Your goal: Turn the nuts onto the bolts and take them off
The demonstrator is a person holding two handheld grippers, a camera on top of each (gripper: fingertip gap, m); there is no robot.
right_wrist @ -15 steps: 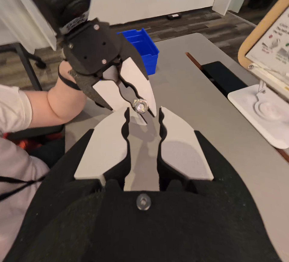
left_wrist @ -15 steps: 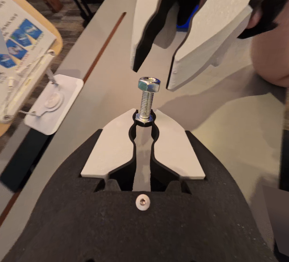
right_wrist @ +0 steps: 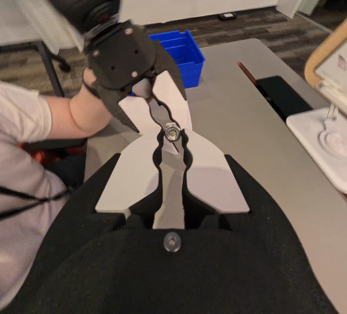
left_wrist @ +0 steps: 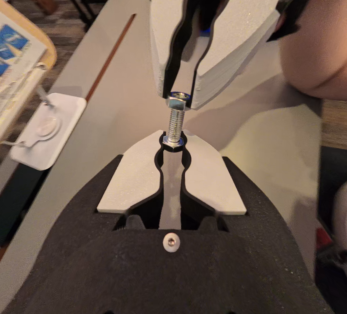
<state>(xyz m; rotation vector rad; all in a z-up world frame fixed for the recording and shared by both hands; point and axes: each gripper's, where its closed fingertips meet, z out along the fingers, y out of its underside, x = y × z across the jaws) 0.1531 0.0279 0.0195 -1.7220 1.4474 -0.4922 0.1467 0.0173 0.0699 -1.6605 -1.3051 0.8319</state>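
A: Left claw [left_wrist: 171, 140] is clamping the bolt [left_wrist: 174, 126] by its head, shaft standing up toward the other tool. Bolt is being held in the air above the grey bench [left_wrist: 244, 154], not resting on it.

B: And the right claw [right_wrist: 171, 133]?

A: Narrowed onto the nut [left_wrist: 177, 101], which is sitting at the very tip of the thread. From the right wrist view I am looking straight down the bolt's end, nut [right_wrist: 171, 134] pinched between the two tips.

B: How far on is it?

A: Only at the first turns, by my reading. Most of the thread below it is showing bare.

B: Risks?

A: Three I am watching. First, cross-threading: if the right claw is tilting off the bolt's line while turning, the nut is likely to jam. Second, the grip is on the outermost tips, so the nut could be slipping round inside the pads instead of turning, or popping free and dropping to the bench.

B: Third?

A: The left claw is holding only the thin head in its front notch. Turning force could be rocking the bolt over or spinning it along with the nut, so nothing advances.

B: Anything nearby to catch a drop?

A: The blue bin [right_wrist: 185, 57] is sitting well behind the claws, not underneath. A white base plate [left_wrist: 47, 136] is lying off to the side by the bench edge. A loose nut could be rolling off.
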